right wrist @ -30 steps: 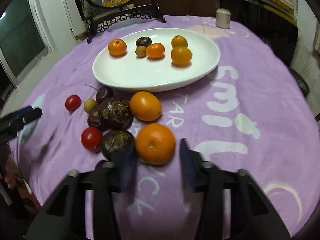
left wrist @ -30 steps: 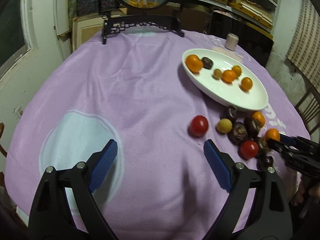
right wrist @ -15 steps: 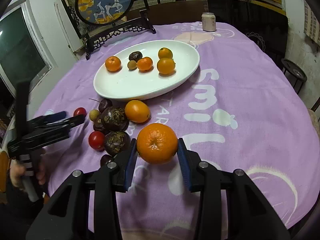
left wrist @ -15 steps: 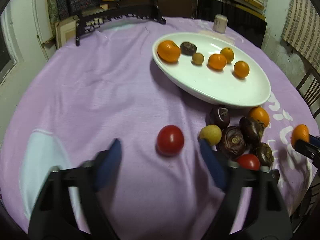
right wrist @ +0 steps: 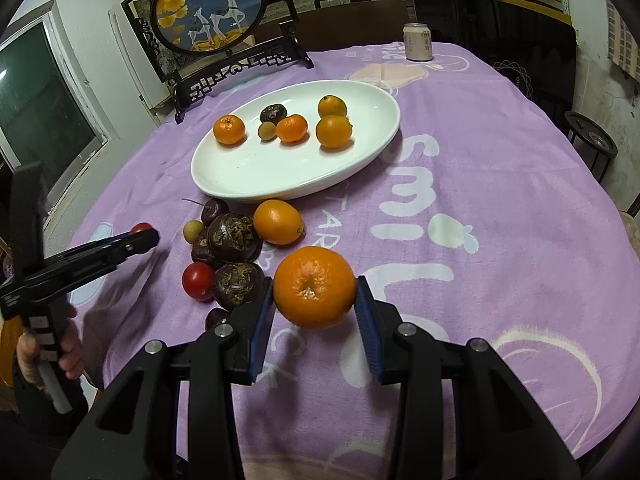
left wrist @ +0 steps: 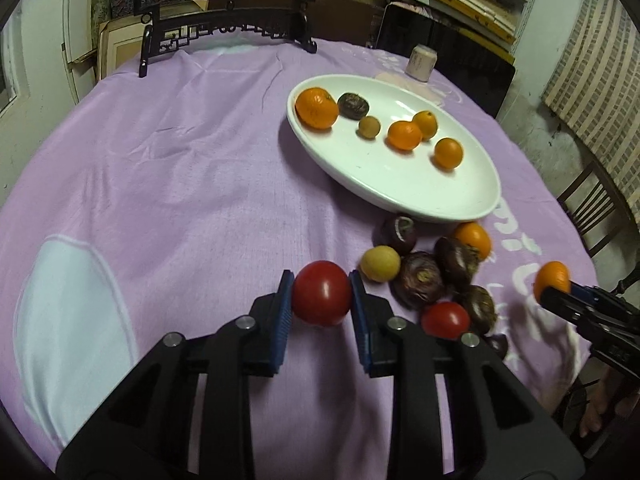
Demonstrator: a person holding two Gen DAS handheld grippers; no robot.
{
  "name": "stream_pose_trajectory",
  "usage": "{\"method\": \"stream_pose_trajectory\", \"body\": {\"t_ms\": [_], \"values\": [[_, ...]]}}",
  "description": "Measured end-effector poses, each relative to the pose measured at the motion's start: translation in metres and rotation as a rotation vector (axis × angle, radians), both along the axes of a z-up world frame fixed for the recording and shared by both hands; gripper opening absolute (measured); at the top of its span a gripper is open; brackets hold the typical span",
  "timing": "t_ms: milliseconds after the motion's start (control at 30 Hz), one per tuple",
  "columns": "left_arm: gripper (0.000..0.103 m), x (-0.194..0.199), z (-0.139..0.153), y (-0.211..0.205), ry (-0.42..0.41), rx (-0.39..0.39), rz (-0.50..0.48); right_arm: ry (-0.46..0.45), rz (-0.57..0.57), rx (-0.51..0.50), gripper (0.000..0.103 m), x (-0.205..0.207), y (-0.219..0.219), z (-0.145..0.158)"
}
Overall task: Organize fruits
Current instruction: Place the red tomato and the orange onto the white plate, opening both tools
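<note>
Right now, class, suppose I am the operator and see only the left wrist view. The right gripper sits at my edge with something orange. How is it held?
Observer: In the right wrist view the right gripper is shut on a mandarin, with one blue pad on each side and the stem scar facing the camera.
Operator: Who holds my left gripper, the one shut on the tomato?
Observer: A bare hand is wrapped around its handle at the table's edge.
Operator: I see only the bottom of the round screen.
Observer: Its full picture shows two white deer on blue, with yellow leaves and a pale moon.
</note>
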State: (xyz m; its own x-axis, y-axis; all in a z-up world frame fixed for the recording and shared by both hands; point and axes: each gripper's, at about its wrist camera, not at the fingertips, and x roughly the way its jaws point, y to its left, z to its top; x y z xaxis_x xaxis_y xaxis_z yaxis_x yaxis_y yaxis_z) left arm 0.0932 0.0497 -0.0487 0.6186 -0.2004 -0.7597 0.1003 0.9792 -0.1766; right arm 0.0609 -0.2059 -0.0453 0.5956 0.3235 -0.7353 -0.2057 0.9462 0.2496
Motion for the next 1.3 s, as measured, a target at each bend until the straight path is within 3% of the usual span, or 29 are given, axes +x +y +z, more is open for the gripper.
{"method": "stream_pose_trajectory", "body": {"t_ms": [267,500,667,833,1000,1233,1267,1300], "values": [[0.028,-0.020,0.023,-0.012,-0.053,0.033,-0.037,-0.002,0.009,-0.005,0.040,0.002,0.007,0.000],[0.028,-0.002,0.041,-0.025,-0.077,0.087,-0.088,-0.024,0.012,-0.021,0.040,0.017,0.009,0.011],[0.028,0.037,0.046,-0.033,-0.046,0.116,-0.102,-0.025,0.033,-0.039,0.040,0.044,0.013,0.018],[0.028,0.116,0.061,-0.050,-0.029,0.138,-0.071,-0.107,0.017,-0.114,0.040,0.117,0.022,0.042],[0.028,0.192,0.049,-0.071,0.027,0.115,-0.047,-0.088,-0.033,-0.184,0.040,0.176,0.023,0.021],[0.029,0.219,0.030,-0.082,0.049,0.110,-0.063,-0.068,-0.040,-0.155,0.041,0.192,0.013,0.009],[0.031,0.221,0.030,-0.083,0.051,0.107,-0.061,-0.065,-0.039,-0.150,0.045,0.193,0.013,0.008],[0.048,0.222,0.030,-0.082,0.051,0.106,-0.058,-0.073,-0.041,-0.146,0.052,0.193,0.012,0.008]]}}
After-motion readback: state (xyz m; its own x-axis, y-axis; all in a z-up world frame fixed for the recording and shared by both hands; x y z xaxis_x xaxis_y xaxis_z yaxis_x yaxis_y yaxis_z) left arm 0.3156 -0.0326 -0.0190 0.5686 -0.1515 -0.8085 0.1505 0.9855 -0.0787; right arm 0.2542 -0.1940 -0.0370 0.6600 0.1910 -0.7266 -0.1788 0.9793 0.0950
